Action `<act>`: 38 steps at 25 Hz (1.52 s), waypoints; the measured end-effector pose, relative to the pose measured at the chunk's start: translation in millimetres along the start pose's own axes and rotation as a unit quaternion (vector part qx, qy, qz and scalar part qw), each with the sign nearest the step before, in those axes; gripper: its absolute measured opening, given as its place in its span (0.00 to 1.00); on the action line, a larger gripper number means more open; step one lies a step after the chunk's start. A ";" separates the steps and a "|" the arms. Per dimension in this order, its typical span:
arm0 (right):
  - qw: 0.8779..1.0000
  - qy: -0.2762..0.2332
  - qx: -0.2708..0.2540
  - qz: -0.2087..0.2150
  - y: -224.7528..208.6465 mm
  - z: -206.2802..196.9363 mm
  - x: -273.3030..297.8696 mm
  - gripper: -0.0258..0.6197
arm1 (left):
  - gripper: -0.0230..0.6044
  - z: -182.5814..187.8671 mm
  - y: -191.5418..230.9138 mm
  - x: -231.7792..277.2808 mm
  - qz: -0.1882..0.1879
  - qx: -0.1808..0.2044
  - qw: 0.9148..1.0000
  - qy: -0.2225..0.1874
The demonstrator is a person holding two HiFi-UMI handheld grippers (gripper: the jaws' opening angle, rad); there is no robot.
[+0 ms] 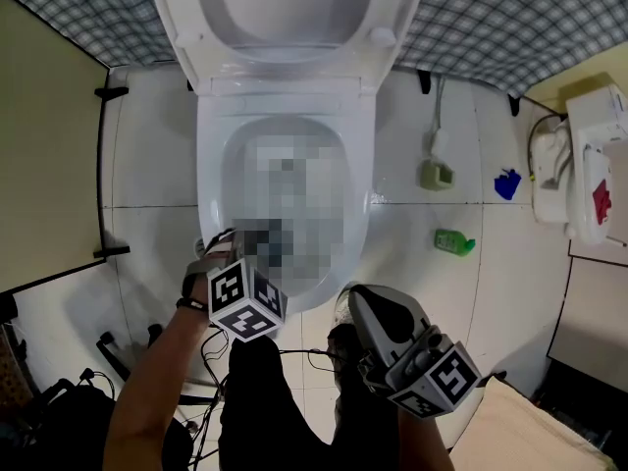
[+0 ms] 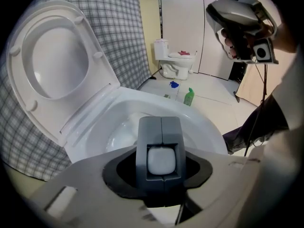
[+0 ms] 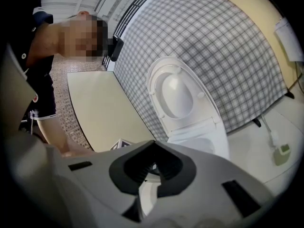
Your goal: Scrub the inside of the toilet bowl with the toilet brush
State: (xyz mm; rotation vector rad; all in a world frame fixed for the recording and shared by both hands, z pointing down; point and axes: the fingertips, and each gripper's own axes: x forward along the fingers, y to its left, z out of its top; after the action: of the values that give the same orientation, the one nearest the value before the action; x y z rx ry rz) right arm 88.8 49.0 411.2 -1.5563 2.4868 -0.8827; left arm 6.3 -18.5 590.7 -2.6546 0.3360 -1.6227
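Note:
The white toilet bowl (image 1: 210, 199) stands with its lid (image 1: 285, 8) raised; a mosaic patch covers much of the inside. My left gripper (image 1: 232, 245) hangs over the bowl's front left rim, pointing steeply down into it. In the left gripper view its jaws (image 2: 160, 144) are shut on the grey toilet brush handle (image 2: 160, 127), seen end-on with a pale square cap. The brush head is hidden. My right gripper (image 1: 359, 300) is held off to the front right of the bowl, jaws together, nothing in them (image 3: 153, 167).
On the tiled floor right of the bowl lie a green bottle (image 1: 454, 242), a blue item (image 1: 506, 183) and a pale fitting on a hose (image 1: 438, 174). A white fixture (image 1: 589, 165) stands far right. A beige partition (image 1: 49, 165) closes the left. Cables (image 1: 294, 356) trail by the person's legs.

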 end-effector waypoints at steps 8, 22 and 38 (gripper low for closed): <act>1.000 0.003 0.005 -0.017 -20.8 -5.8 -6.9 0.04 | 0.33 -3.2 25.8 38.2 0.022 -0.021 0.999 0.011; 1.000 0.004 0.006 -0.005 -23.6 3.2 0.7 0.04 | 0.33 -39.2 83.0 -20.7 0.116 -0.123 0.985 0.025; 1.000 -0.006 -0.006 0.016 2.9 23.1 -4.3 0.04 | 0.33 -75.9 37.8 -57.4 0.065 -0.110 0.987 0.100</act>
State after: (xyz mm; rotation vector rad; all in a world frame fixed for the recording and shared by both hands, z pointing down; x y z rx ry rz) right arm 96.8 43.7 389.6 -1.5158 2.5065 -0.8517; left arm -92.4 -37.0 570.8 -2.5525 0.7158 -1.9157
